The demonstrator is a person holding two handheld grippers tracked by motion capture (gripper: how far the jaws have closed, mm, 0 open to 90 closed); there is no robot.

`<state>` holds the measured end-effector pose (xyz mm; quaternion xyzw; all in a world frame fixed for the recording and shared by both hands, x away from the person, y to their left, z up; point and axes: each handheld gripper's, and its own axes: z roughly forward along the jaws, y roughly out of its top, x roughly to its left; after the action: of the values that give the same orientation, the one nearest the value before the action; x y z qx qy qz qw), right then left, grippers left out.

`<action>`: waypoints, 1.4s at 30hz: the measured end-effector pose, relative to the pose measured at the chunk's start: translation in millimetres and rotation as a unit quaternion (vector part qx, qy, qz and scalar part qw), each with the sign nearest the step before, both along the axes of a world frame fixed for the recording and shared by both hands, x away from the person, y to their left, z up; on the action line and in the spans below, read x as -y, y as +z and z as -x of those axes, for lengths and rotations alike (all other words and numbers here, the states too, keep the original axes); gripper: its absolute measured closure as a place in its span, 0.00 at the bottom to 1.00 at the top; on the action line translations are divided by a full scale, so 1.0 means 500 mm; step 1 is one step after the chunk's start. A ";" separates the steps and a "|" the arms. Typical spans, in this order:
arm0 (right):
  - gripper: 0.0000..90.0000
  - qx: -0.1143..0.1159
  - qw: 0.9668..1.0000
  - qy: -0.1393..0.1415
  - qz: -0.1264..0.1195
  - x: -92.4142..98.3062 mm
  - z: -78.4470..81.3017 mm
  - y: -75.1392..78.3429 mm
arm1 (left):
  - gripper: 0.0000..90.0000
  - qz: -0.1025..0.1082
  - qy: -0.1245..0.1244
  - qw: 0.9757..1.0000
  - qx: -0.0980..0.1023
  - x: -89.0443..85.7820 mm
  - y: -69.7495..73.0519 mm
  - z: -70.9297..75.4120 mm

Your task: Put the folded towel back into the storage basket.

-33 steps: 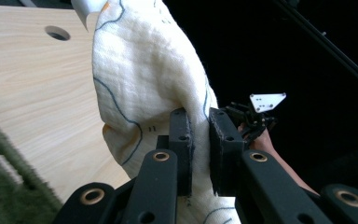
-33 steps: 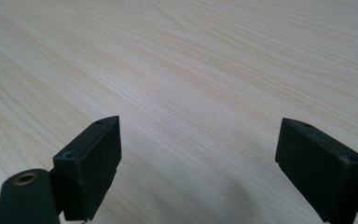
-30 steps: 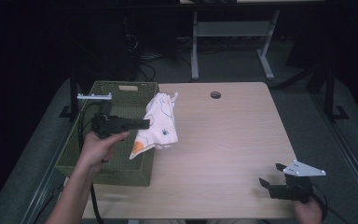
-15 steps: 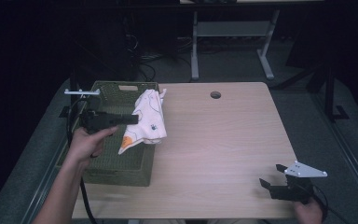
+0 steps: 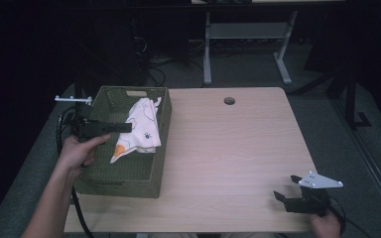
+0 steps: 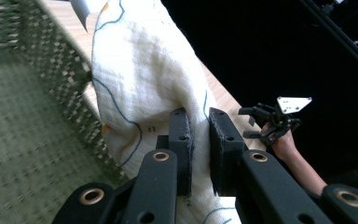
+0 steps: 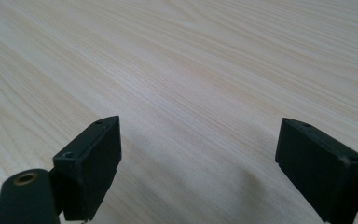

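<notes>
Left gripper [image 5: 129, 127] pinches a white cloth [image 5: 140, 130] hanging over the green basket [image 5: 124, 184] at the table's left. Right gripper [image 5: 284, 195], jaws wide and empty, rests near right. Risk: cloth's right fold snagging the basket rim.

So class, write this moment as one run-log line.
left gripper: shut on cloth | cloth: over basket | right gripper: open, above table
</notes>
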<state>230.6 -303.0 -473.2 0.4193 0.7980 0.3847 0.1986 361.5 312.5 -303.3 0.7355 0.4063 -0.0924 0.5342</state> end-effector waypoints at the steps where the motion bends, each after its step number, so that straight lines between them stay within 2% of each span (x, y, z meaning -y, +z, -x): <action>1: 0.15 0.001 1.000 0.000 0.000 0.001 0.000 0.000 | 0.91 -0.007 0.005 1.000 0.000 -0.005 -0.001 -0.001; 7: 0.15 0.001 1.000 -0.005 -0.002 0.006 0.000 0.000 | 0.91 -0.032 0.014 0.999 -0.004 -0.035 -0.010 -0.013; 11: 0.15 -0.001 1.000 -0.006 0.003 0.006 -0.001 0.000 | 0.90 -0.061 0.029 0.998 -0.009 -0.049 -0.022 -0.028; 16: 0.15 0.000 1.000 -0.010 0.003 0.009 0.001 0.001 | 0.90 -0.107 0.029 0.994 -0.020 -0.061 -0.035 -0.045; 18: 0.15 0.001 1.000 -0.011 0.002 0.011 0.001 0.001 | 0.90 -0.121 0.033 0.992 -0.027 -0.065 -0.039 -0.050; 20: 0.15 0.001 1.000 -0.012 0.002 0.011 0.001 0.000 | 0.90 -0.124 0.034 0.991 -0.034 -0.069 -0.045 -0.054; 26: 0.15 0.002 1.000 -0.009 0.003 0.008 0.001 0.002 | 0.90 -0.128 0.011 0.991 -0.047 -0.060 -0.059 -0.064; 30: 0.15 0.002 1.000 -0.008 0.004 0.007 0.002 0.002 | 0.91 -0.147 -0.017 0.988 -0.050 -0.050 -0.070 -0.073; 31: 0.15 0.002 1.000 -0.008 0.004 0.007 0.002 0.002 | 0.91 -0.157 -0.022 0.986 -0.051 -0.047 -0.073 -0.077; 32: 0.15 0.002 1.000 -0.008 0.004 0.008 0.001 0.002 | 0.91 -0.181 -0.024 0.982 -0.045 -0.044 -0.074 -0.084; 33: 0.15 0.001 1.000 -0.009 0.004 0.008 0.001 0.001 | 0.90 -0.207 -0.018 0.977 -0.037 -0.042 -0.075 -0.091; 35: 0.15 -0.001 1.000 -0.007 0.003 0.006 -0.002 -0.001 | 0.78 -0.246 0.008 0.968 -0.041 -0.039 -0.076 -0.107; 36: 0.15 -0.004 1.000 -0.006 0.005 0.003 -0.003 -0.002 | 0.72 -0.252 0.013 0.967 -0.042 -0.038 -0.075 -0.110; 38: 0.15 -0.004 1.000 0.000 0.011 0.000 -0.002 -0.002 | 0.70 -0.260 0.017 0.965 -0.038 -0.034 -0.072 -0.114; 42: 0.15 -0.005 1.000 0.000 0.009 0.001 -0.002 -0.003 | 0.70 -0.265 0.015 0.963 -0.044 -0.021 -0.076 -0.113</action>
<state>231.4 -303.7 -474.6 0.4198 0.8022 0.3754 0.1982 418.2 323.0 -341.4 0.8397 0.4505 -0.0053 0.3032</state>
